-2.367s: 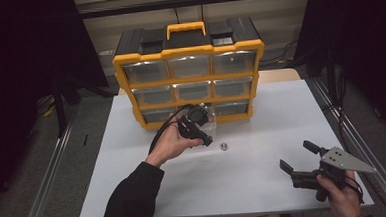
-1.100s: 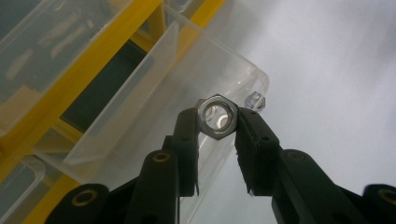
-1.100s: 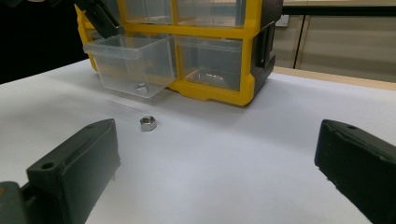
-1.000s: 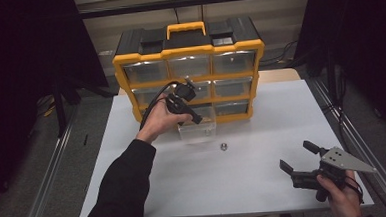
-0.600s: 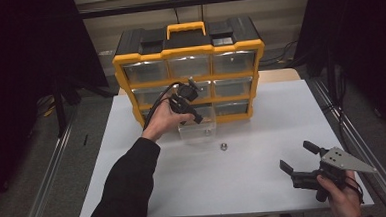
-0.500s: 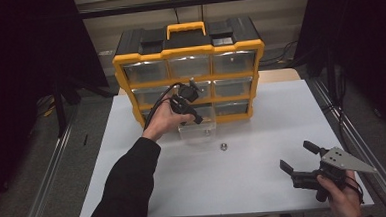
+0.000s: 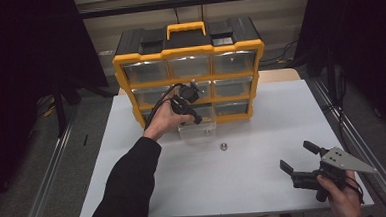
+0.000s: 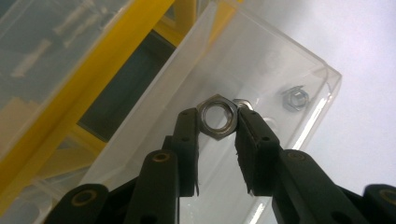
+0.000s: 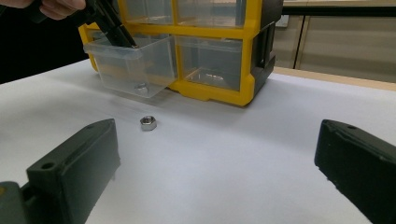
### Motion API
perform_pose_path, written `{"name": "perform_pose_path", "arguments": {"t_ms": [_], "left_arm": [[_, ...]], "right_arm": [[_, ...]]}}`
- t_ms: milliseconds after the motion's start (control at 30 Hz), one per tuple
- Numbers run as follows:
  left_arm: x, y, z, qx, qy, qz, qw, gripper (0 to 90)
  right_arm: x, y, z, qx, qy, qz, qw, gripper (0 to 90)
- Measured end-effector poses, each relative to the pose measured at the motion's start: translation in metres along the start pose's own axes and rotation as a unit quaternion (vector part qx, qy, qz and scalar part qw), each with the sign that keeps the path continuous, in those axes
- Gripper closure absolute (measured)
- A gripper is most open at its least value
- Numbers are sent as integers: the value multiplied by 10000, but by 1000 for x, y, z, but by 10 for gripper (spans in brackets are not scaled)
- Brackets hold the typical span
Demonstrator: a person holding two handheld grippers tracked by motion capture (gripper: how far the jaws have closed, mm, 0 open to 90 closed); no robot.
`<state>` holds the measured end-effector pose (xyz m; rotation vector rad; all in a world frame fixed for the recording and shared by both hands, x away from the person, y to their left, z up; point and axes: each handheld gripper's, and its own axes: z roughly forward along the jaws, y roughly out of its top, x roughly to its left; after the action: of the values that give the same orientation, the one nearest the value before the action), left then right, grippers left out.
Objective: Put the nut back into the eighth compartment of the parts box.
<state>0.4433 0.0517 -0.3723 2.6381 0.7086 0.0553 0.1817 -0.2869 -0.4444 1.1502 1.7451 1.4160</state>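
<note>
My left gripper (image 8: 216, 114) is shut on a steel hex nut (image 8: 227, 125), with a jaw pressing each side. It hangs over a clear plastic drawer (image 8: 261, 60) pulled out of the bottom row of a yellow and black drawer cabinet (image 7: 188, 53). In the high view the left gripper (image 7: 197, 120) points down into the drawer (image 7: 197, 132). A second nut (image 9: 140, 86) lies in the drawer. A third nut (image 7: 223, 147) rests on the white table in front of it. My right gripper (image 7: 296, 154) stands open near the table's front right, holding nothing.
The cabinet stands at the back of the white table (image 7: 265, 185), its other clear drawers pushed in. From the right gripper view the loose nut (image 9: 148, 122) lies between that gripper (image 9: 219, 140) and the drawer (image 9: 126, 65). Metal rails run along both table sides.
The left hand has gone from low over the table, near the loose nut, up and back over the open drawer, then held nearly still. The right gripper has not moved.
</note>
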Motion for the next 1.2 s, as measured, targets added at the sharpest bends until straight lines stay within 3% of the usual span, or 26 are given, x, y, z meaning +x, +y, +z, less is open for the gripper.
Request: {"name": "perform_pose_path", "arguments": {"t_ms": [133,400,600,733,833,933,967,1067,1167,1200], "left_arm": [[-2,0,2,35,60,199,9998,700],[-2,1,8,135,121,322,9993,699],[-2,1,9,164,34,310,9994,696],[-2,-1,8,44,62,206,9998,697],[0,-1,5,123,72,348,9993,691],[-1,-1,4,-2,52,231,9997,667],[0,-1,3,17,141,314,9994,667],[-2,-2,1,-51,134,329,9994,666],[-8,-1,-4,-111,140,334,9993,651],[-10,-1,-5,-165,122,246,9995,650]], "right_arm": [[0,0,0,2,2,-1,10000,0],[0,0,0,2,3,-4,10000,0],[0,0,0,2,7,-3,10000,0],[0,0,0,1,13,3,10000,0],[-1,0,0,12,0,16,10000,0],[0,0,0,9,8,9,10000,0],[0,0,0,11,6,13,10000,0],[0,0,0,15,10,14,10000,0],[0,0,0,20,18,6,10000,0],[0,0,0,22,15,9,10000,0]]}}
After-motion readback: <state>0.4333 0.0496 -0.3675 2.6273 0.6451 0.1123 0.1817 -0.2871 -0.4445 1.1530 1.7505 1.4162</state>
